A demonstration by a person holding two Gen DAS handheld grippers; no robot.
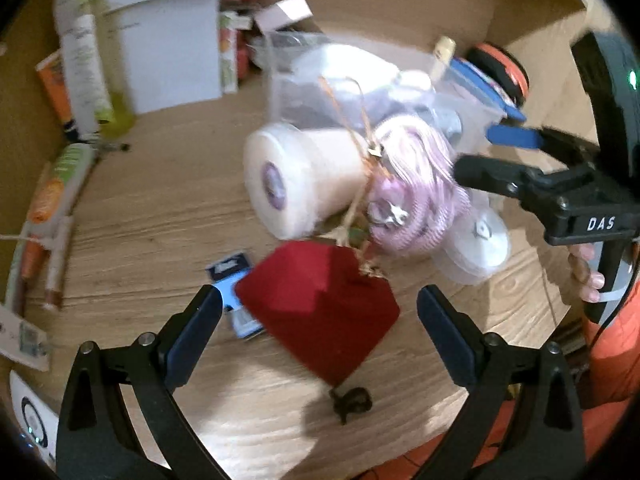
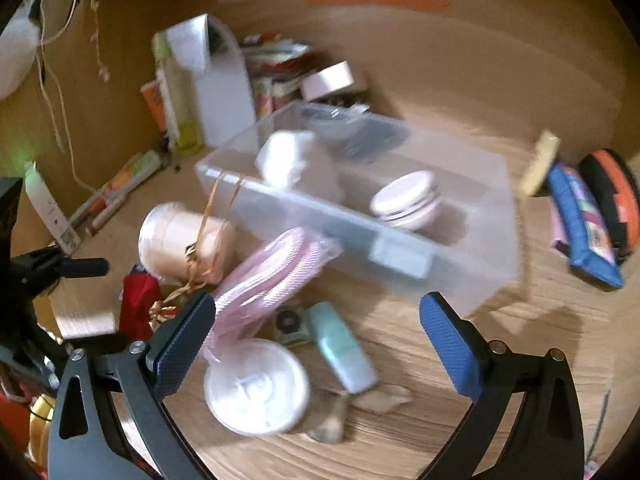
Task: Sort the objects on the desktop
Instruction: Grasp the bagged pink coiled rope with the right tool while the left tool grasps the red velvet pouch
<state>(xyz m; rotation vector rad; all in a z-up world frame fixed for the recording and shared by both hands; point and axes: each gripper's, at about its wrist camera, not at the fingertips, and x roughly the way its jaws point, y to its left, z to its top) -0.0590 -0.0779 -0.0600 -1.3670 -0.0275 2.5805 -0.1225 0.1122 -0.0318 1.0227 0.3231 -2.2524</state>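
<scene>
Left wrist view is showing the left gripper [image 1: 320,320], jaws spread and empty, straddling the red box [image 1: 320,312] on the desk [image 1: 160,216]; its twine [image 1: 360,184] risks dragging the cream roll [image 1: 296,176]. Right gripper [image 2: 316,344] is hovering, likewise released.

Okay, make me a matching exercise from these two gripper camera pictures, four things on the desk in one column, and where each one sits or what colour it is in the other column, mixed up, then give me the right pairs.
Things:
1. faceted box
2. round compact
3. mint tube
4. cream candle

Descriptions:
A. lying on its side, twine across it
B. dark red, between the open left gripper fingers in its view
C. inside the clear plastic bin
D. on the desk in front of the bin, beside a white round lid

Pairs: 1-B, 2-C, 3-D, 4-A
</scene>
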